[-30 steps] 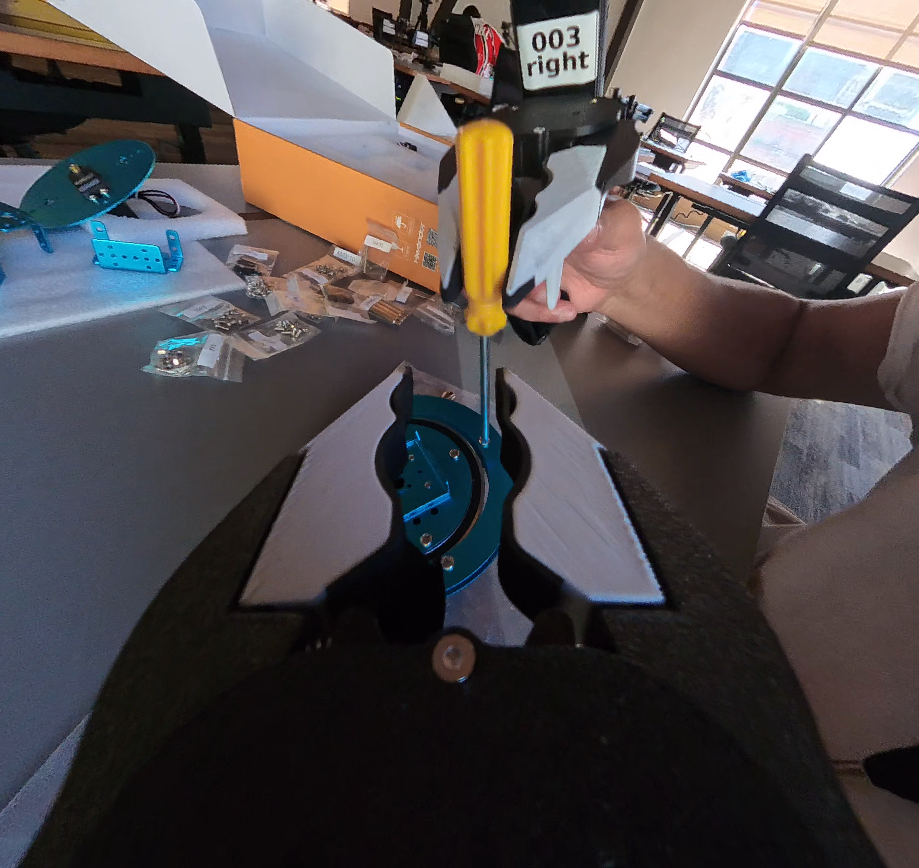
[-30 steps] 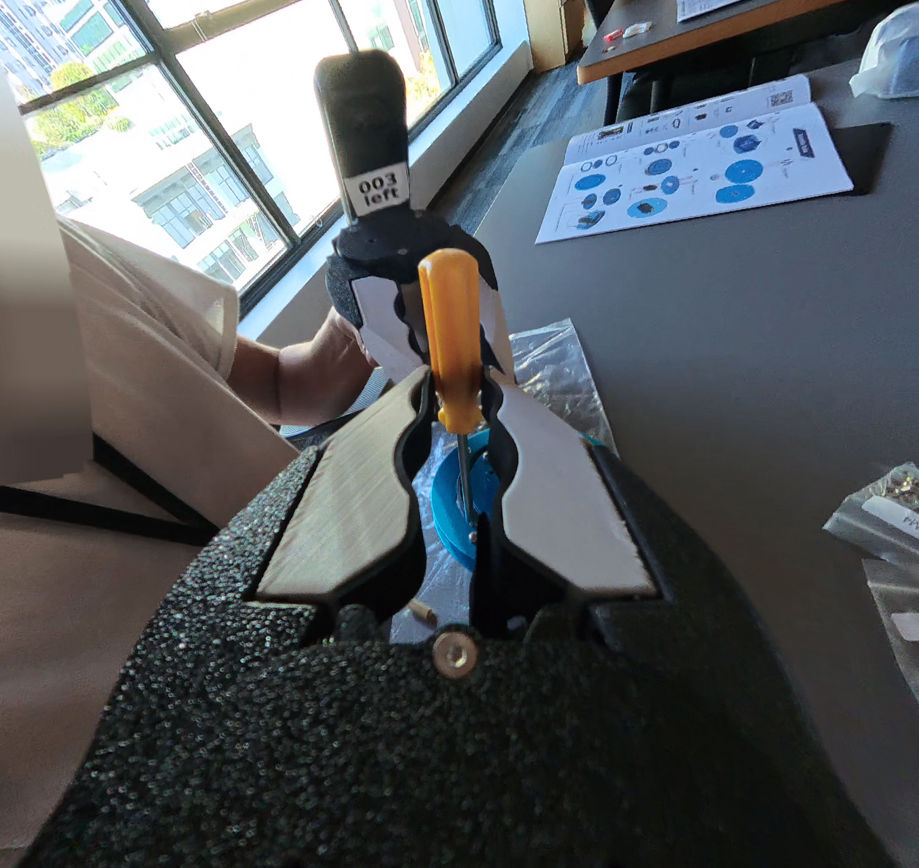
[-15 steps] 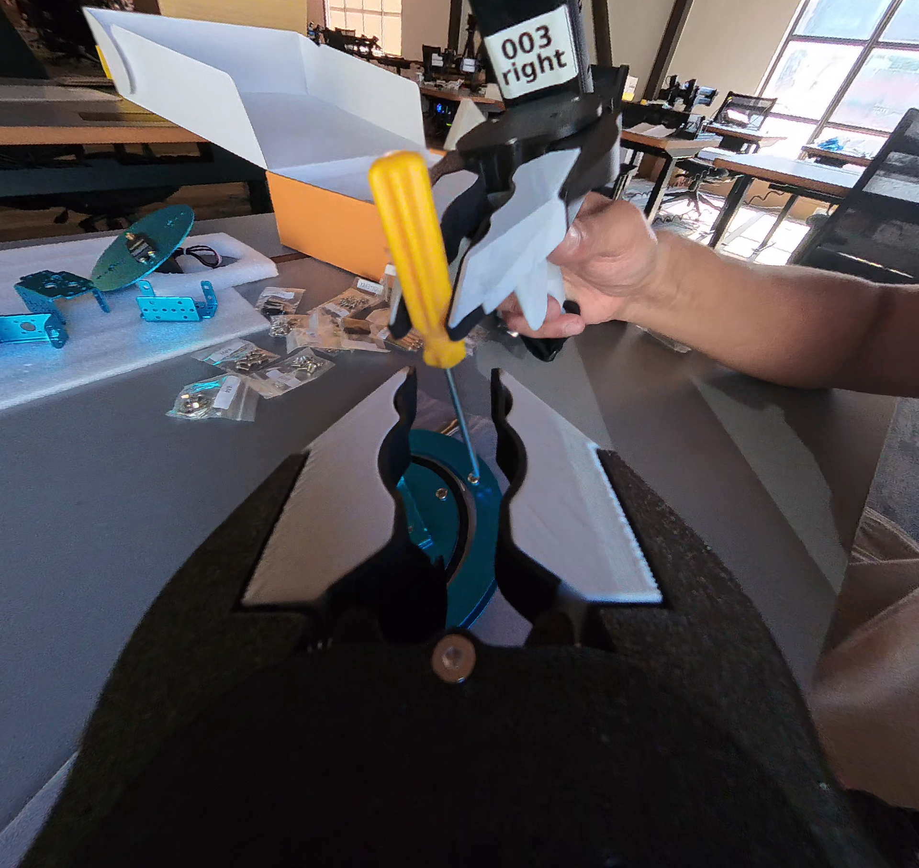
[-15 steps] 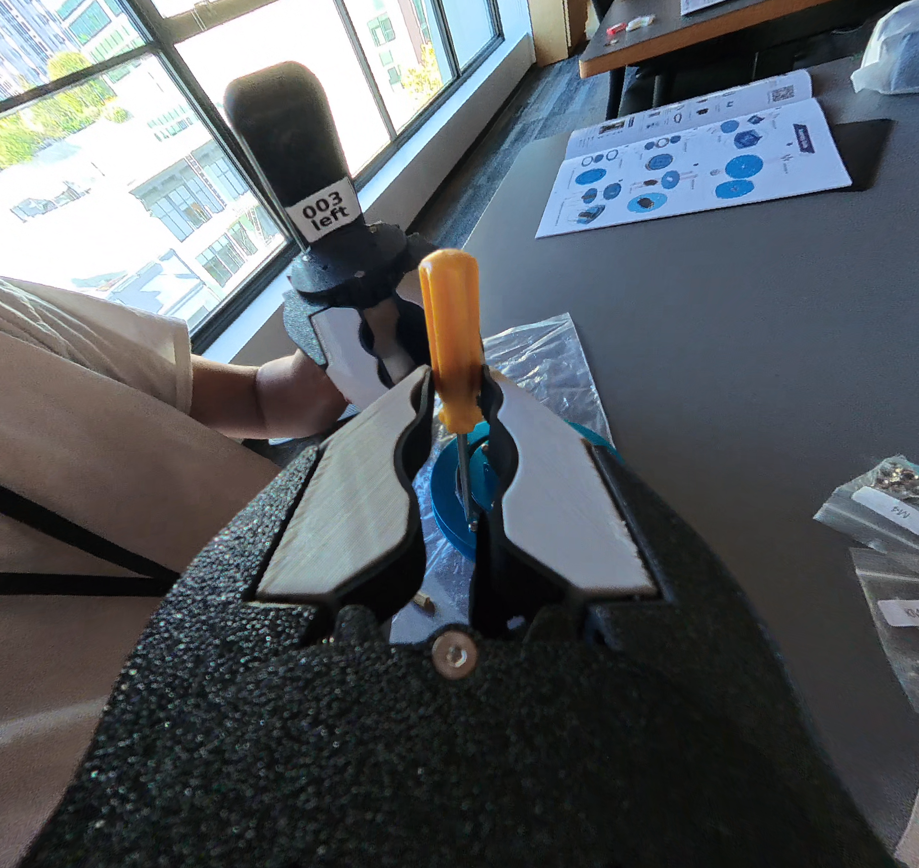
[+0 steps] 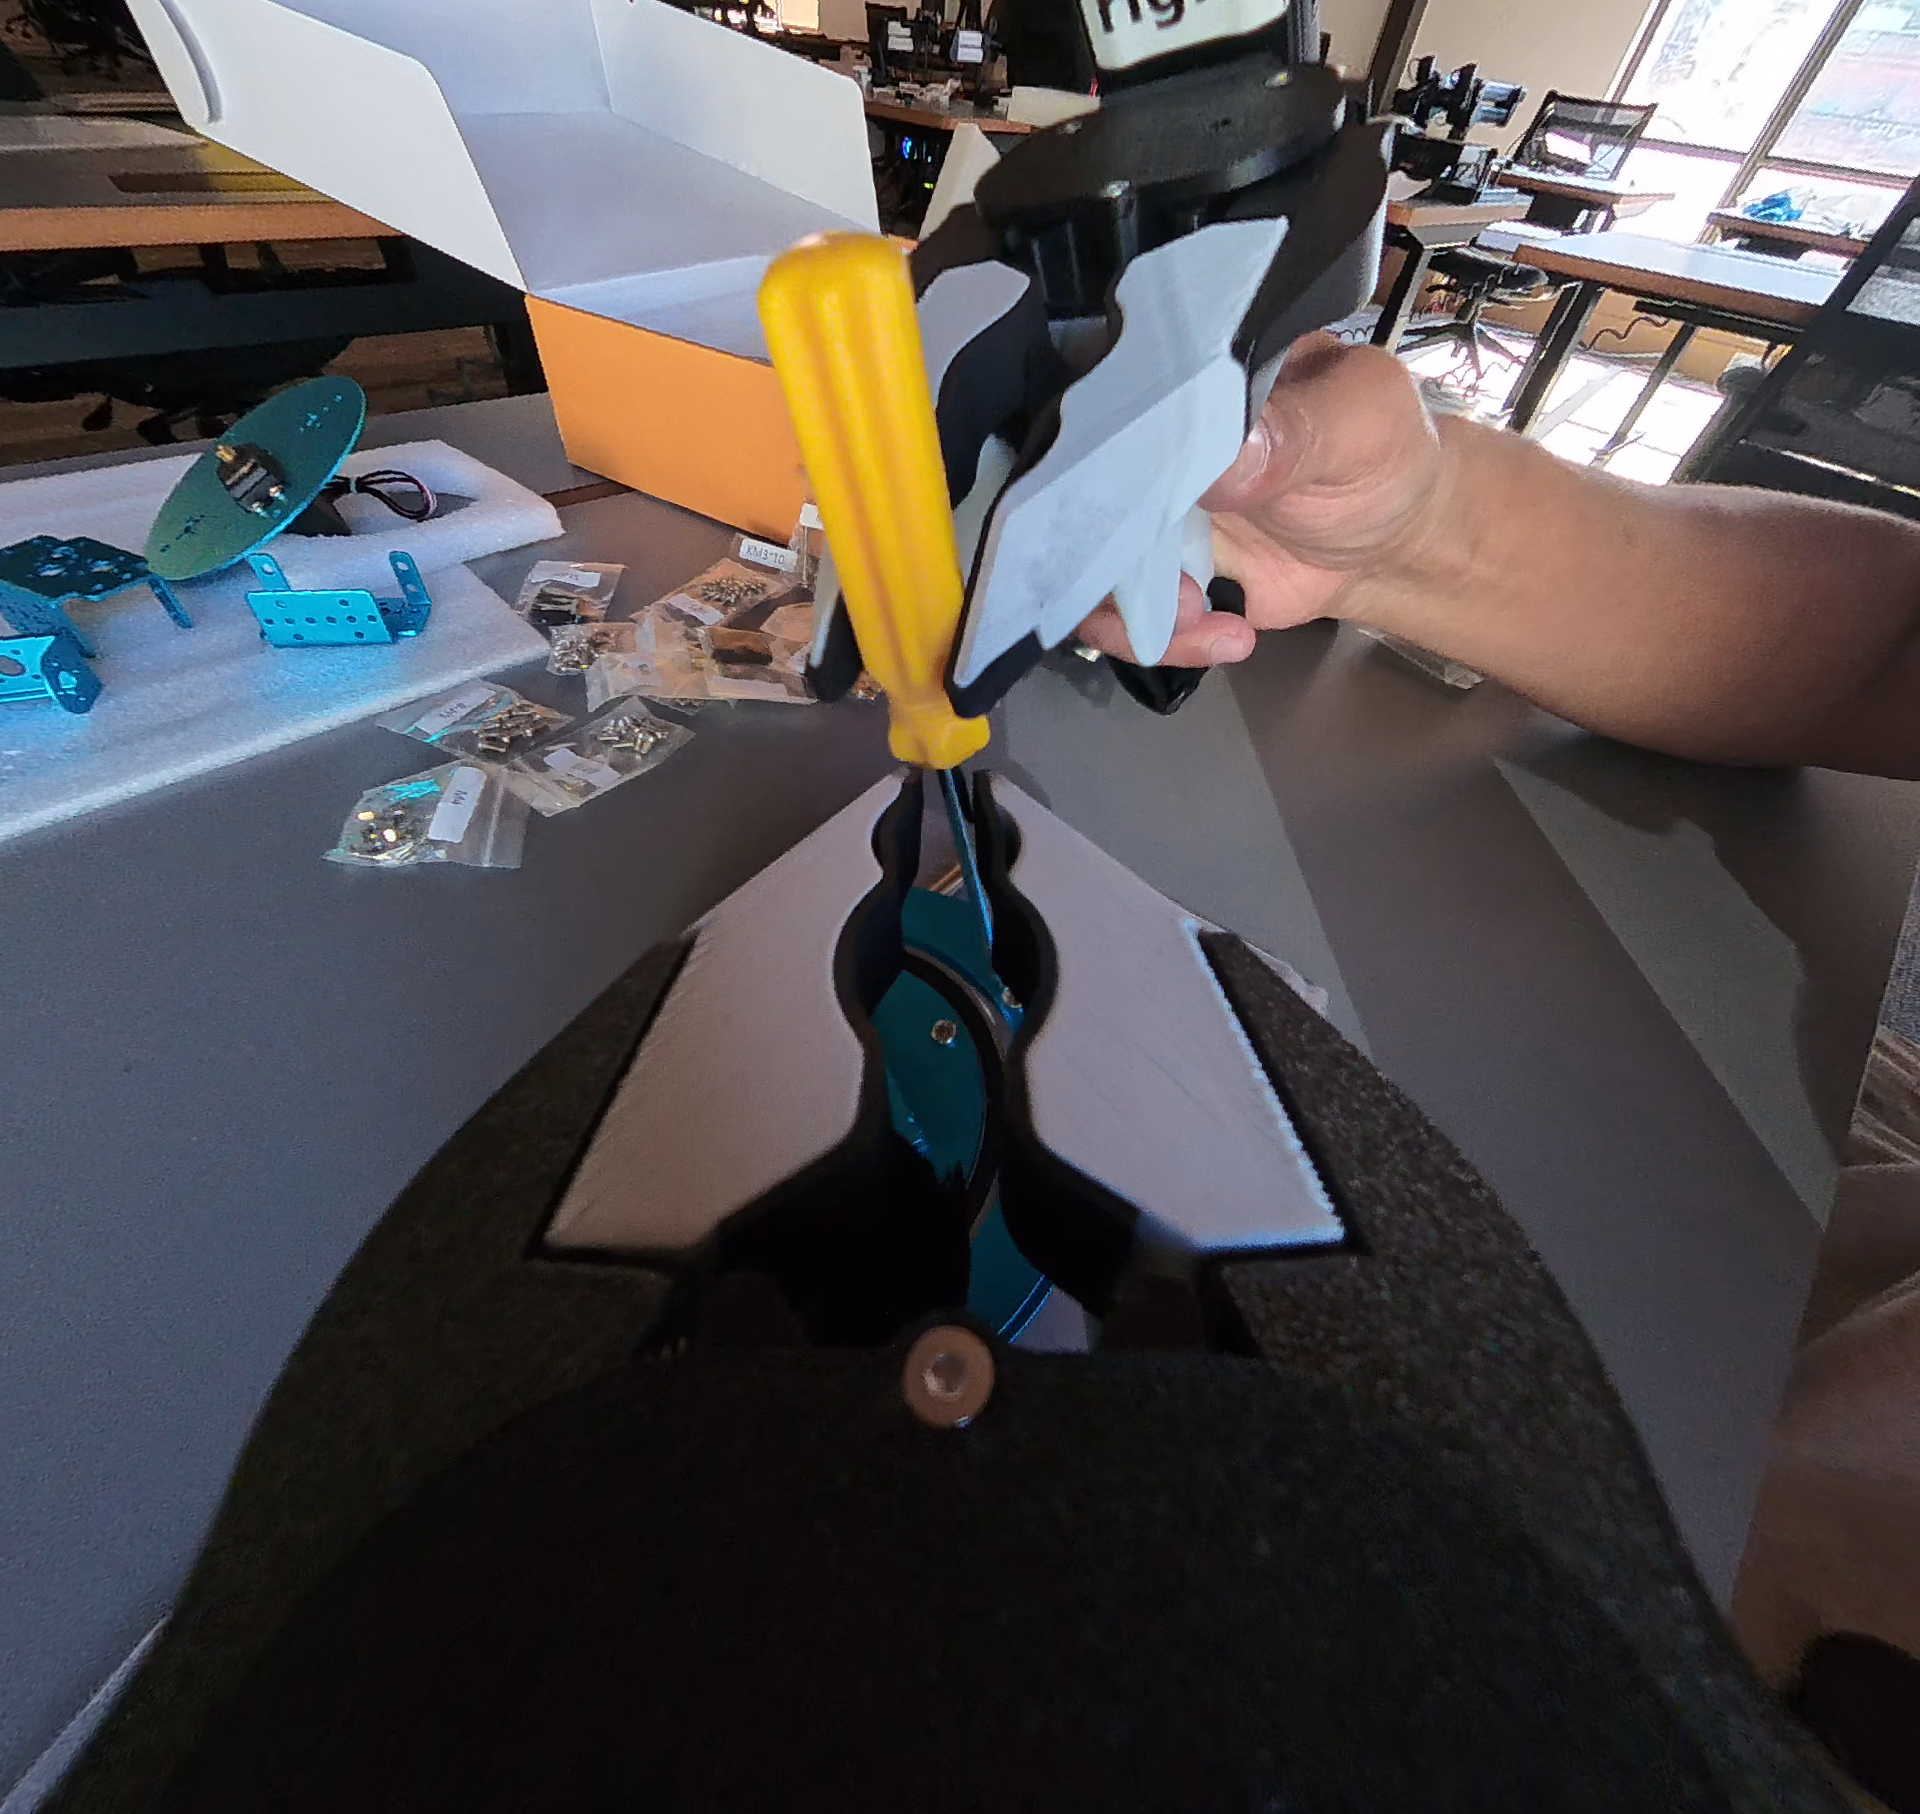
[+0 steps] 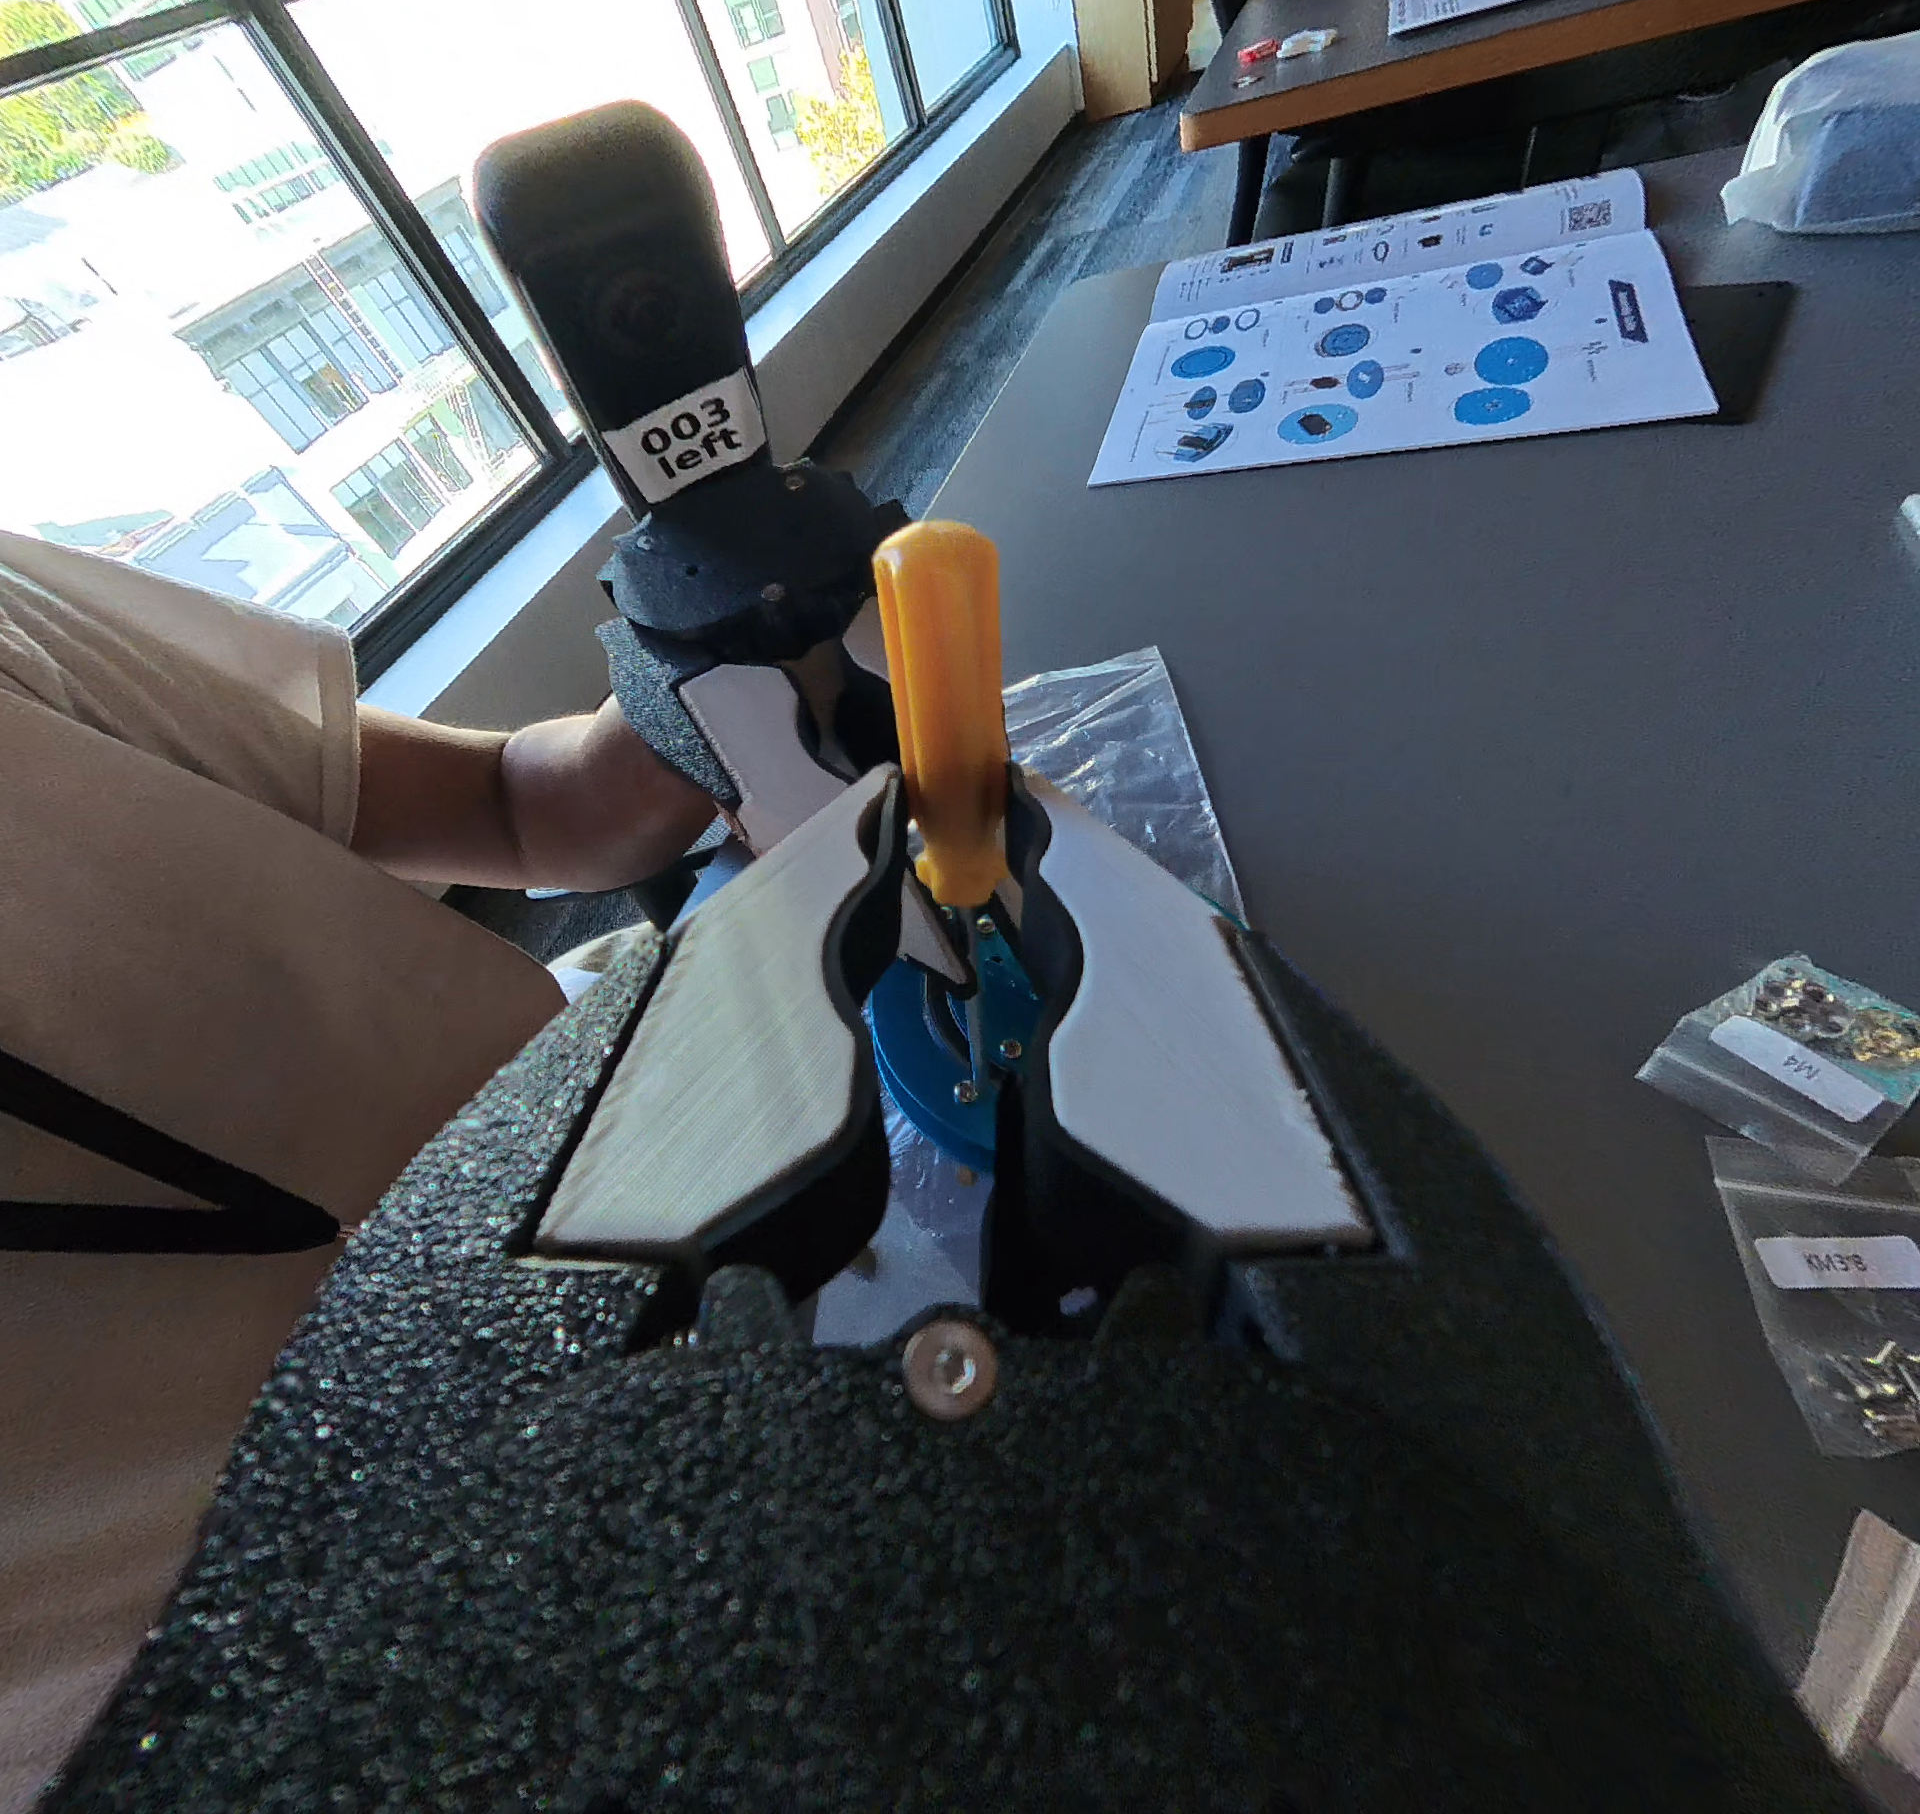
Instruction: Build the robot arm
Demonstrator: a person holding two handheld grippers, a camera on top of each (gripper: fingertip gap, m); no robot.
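My left gripper (image 5: 940, 803) is shut on a blue round metal disc assembly (image 5: 925, 1068) and holds it nearly on edge above the grey table (image 5: 312, 1037). My right gripper (image 6: 951, 793) is shut on the yellow handle of a screwdriver (image 6: 940, 704), held roughly upright. The screwdriver shaft runs down between my left fingers, and its tip rests at a small screw on the disc's rim (image 5: 1003, 995). The right wrist view shows the disc (image 6: 914, 1037), the left gripper (image 6: 935, 954) behind it and the tip at a screw (image 6: 966, 1089). The screwdriver (image 5: 873, 497) leans slightly left.
An open orange box (image 5: 665, 414) with a white lid stands at the back. White foam (image 5: 208, 684) carries blue brackets (image 5: 332, 611) and a teal disc (image 5: 255, 476). Small bags of screws (image 5: 499, 725) lie near it. A clear plastic bag (image 6: 1122, 756), an instruction sheet (image 6: 1403, 351) and more screw bags (image 6: 1787, 1047) lie on the table. Across from one pair of fingers to the other is roughly 4 centimetres. The screw (image 6: 966, 1089) sits 6 centimetres or so from the ends of my left fingers.
The left gripper has tipped the blue disc from lying fairly flat to nearly on edge. The right gripper and screwdriver have come closer, the handle leaning left, tip staying on the rim.
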